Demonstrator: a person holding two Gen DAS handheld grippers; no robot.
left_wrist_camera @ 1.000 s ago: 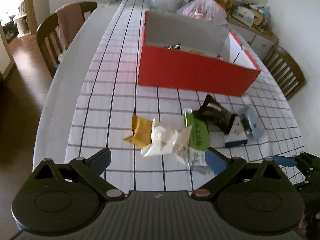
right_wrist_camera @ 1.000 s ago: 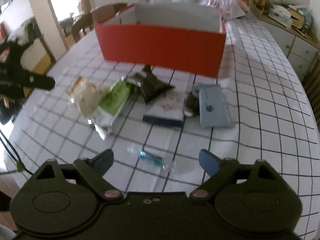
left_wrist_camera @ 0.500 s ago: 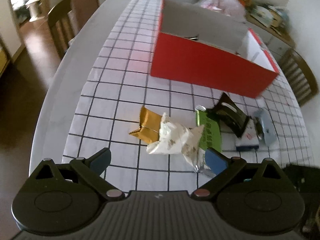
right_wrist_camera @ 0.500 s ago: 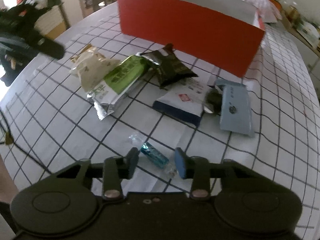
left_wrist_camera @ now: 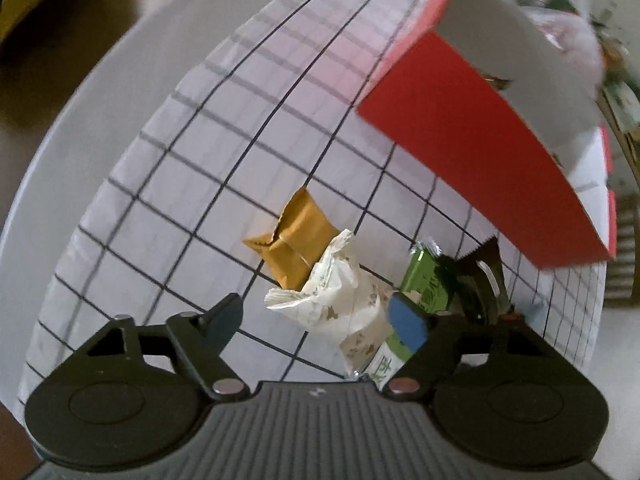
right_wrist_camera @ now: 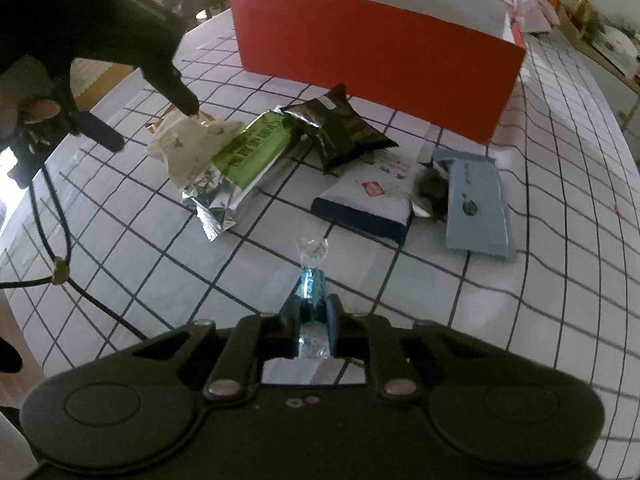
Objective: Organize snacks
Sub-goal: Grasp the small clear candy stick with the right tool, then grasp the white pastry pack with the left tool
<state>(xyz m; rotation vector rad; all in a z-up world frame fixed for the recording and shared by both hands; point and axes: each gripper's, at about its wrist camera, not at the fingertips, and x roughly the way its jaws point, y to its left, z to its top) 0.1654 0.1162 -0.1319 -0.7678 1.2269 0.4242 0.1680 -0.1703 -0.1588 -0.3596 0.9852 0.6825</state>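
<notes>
Loose snacks lie on the checked tablecloth in front of a red box [right_wrist_camera: 372, 60]. My right gripper [right_wrist_camera: 311, 312] is shut on a small blue candy [right_wrist_camera: 309, 286] in a clear wrapper, low over the cloth. My left gripper [left_wrist_camera: 316, 320] is open, its fingers on either side of a white snack packet [left_wrist_camera: 340, 300]; it also shows in the right wrist view [right_wrist_camera: 154, 120] over that packet [right_wrist_camera: 192, 140]. A gold packet [left_wrist_camera: 296, 240], a green bar [right_wrist_camera: 252, 152] and a black packet [right_wrist_camera: 340, 128] lie close by.
A white and navy packet [right_wrist_camera: 368, 204] and a pale blue packet [right_wrist_camera: 476, 204] lie to the right. The red box [left_wrist_camera: 492, 152] stands open behind the snacks. Chairs and a cluttered sideboard lie beyond the table. A cable [right_wrist_camera: 56, 240] hangs from the left gripper.
My right gripper moved down and closed on the blue candy. My left gripper tilted and dropped closer to the white packet, staying open.
</notes>
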